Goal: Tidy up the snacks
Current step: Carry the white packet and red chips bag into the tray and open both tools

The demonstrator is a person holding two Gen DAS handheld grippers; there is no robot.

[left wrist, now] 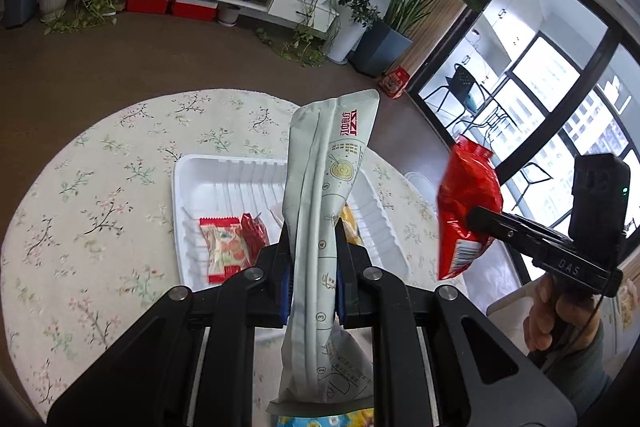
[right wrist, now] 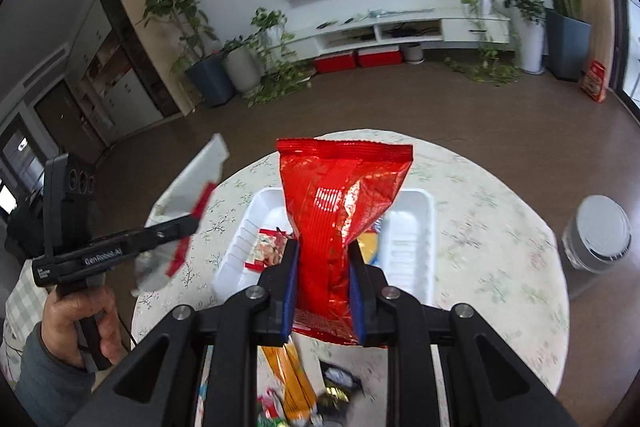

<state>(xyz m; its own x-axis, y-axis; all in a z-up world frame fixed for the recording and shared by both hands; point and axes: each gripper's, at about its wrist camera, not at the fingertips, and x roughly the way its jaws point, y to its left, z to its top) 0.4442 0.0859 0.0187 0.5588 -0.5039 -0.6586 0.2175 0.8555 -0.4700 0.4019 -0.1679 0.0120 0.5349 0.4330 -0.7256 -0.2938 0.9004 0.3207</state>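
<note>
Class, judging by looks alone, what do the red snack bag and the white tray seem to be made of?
Red snack bag: probably metallised plastic film; it is glossy, with sharp creases and bright glints.
White tray: likely thin moulded plastic or foam; its walls are ribbed and smooth.

The white tray [right wrist: 424, 227] on the desk [right wrist: 500, 267] holds small packets [left wrist: 228, 247] at its left end; its right half lies bare. A grey canister [right wrist: 598, 233] stands well apart, off the desk's right edge.
</note>
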